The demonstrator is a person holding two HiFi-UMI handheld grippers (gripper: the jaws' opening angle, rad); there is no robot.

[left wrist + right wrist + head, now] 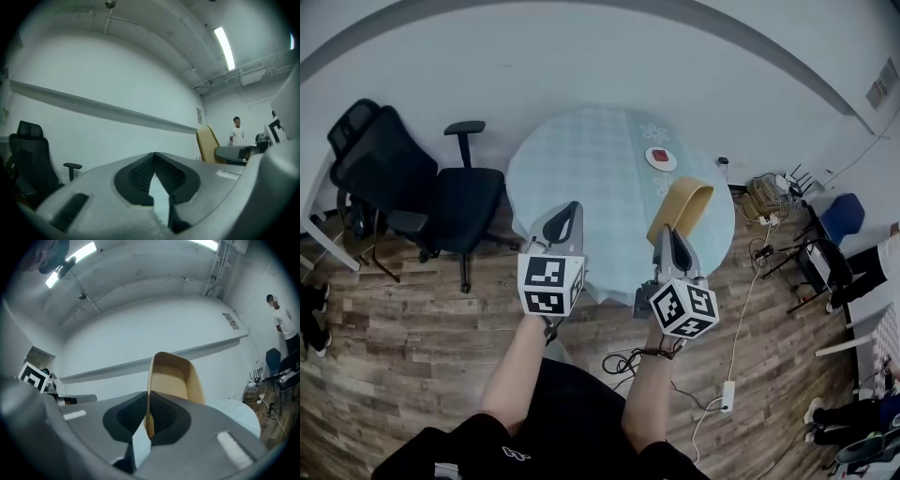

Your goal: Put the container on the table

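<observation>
A tan, open-topped container (682,206) is held tilted on its side over the near right part of the round table (581,159). My right gripper (665,234) is shut on one thin wall of it. In the right gripper view the container (174,378) rises from between the pads, its hollow facing the camera, with the right gripper (148,398) clamped on its left wall. My left gripper (571,208) hovers level at the table's near edge, to the left of the container and apart from it. That left gripper (153,156) has its tips together with nothing between them, and the container (206,143) shows off to its right.
A small white plate with something red (661,158) lies on the far right of the table. A black office chair (412,187) stands to the left. Cables and a power strip (727,394) trail over the wooden floor. A person (236,130) stands in the distance.
</observation>
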